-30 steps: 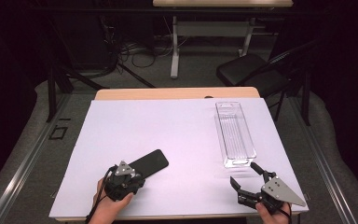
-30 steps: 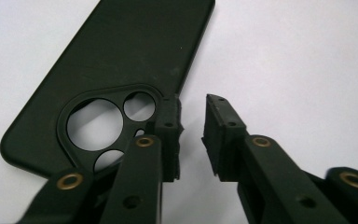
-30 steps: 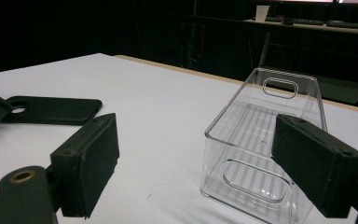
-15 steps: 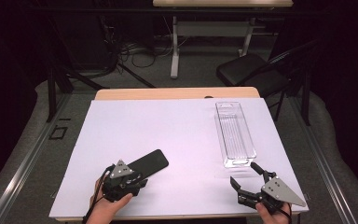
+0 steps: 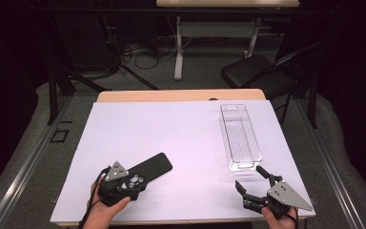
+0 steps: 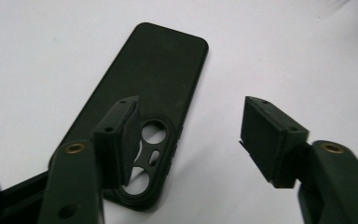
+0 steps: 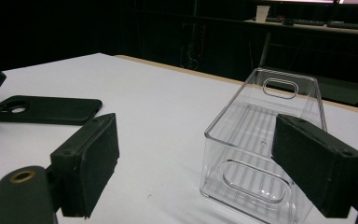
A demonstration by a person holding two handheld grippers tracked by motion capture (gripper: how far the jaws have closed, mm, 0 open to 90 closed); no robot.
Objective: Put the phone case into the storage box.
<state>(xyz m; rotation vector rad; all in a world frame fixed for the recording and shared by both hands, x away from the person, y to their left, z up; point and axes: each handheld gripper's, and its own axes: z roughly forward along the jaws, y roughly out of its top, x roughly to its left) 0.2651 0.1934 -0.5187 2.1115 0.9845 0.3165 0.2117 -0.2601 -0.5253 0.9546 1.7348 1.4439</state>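
Note:
A black phone case (image 5: 155,166) lies flat on the white table sheet (image 5: 171,129), camera cut-out end toward me. My left gripper (image 5: 137,181) hovers over that end. Its jaws have just been opening and now stand apart. In the left gripper view the left pad (image 6: 121,135) hangs above the cut-outs of the case (image 6: 163,65), while the right pad is over bare sheet; neither presses on it. My right gripper (image 5: 249,176) rests open near the front right corner, facing a clear plastic bin (image 5: 240,138), which is empty.
The clear bin (image 7: 261,140) stands lengthwise along the sheet's right side. In the right gripper view the phone case (image 7: 46,109) lies far left. A black chair (image 5: 257,76) and cables stand on the floor beyond the table's far edge.
The left gripper's jaws have spread wider over the camera end of the case, which has stayed flat in place. The right gripper has not moved.

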